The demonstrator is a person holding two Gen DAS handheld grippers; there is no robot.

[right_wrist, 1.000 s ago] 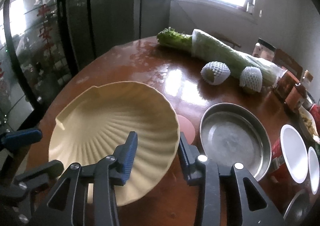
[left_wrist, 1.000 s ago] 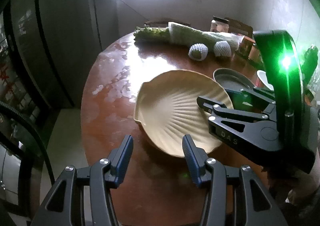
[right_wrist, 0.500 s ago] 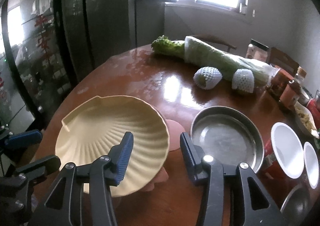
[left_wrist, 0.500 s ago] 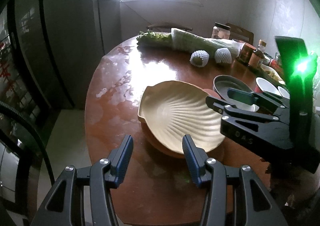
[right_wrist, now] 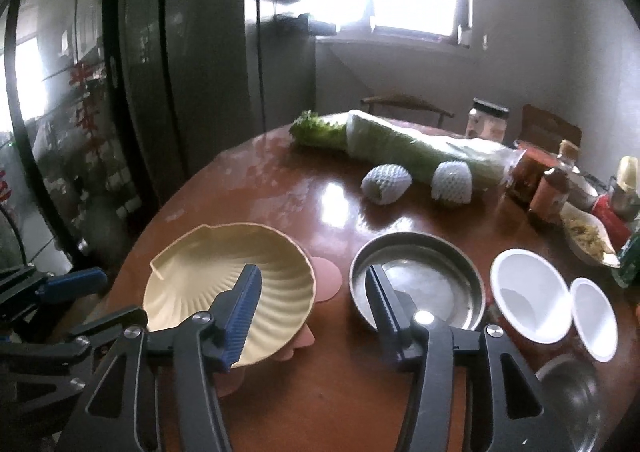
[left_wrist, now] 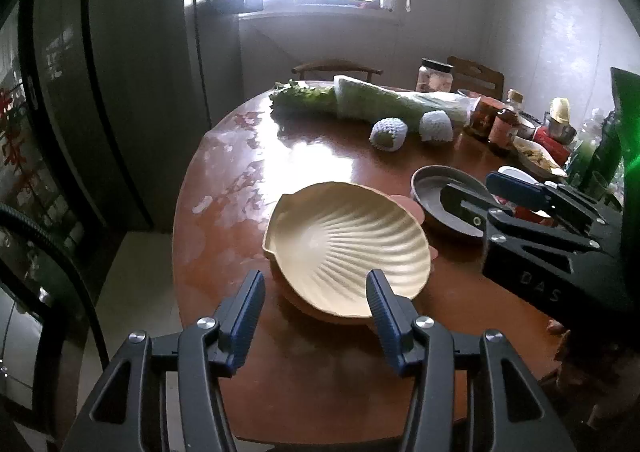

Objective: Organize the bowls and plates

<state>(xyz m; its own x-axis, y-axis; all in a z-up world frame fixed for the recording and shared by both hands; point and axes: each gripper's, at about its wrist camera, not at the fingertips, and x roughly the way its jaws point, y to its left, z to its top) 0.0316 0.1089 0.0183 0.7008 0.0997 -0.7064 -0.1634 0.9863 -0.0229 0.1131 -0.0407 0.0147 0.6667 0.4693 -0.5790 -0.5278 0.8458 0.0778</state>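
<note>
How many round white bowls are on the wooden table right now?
2. The larger white bowl sits just right of the round metal pan; the smaller white bowl is beside it, further right. Others may be hidden among the clutter.

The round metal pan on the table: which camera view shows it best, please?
The right wrist view: the metal pan lies almost whole before the opening, empty right gripper, only its near rim hidden by a finger. In the left wrist view the metal pan is smaller, and the right gripper covers much of it.

Cream shell plate (right_wrist: 224, 284) with radiating ribs, left of the blue-padded right gripper (right_wrist: 312, 296); pink plate (right_wrist: 326, 278) beneath; grey metal pan (right_wrist: 440, 264), white bowls (right_wrist: 528, 292) rightward.
</note>
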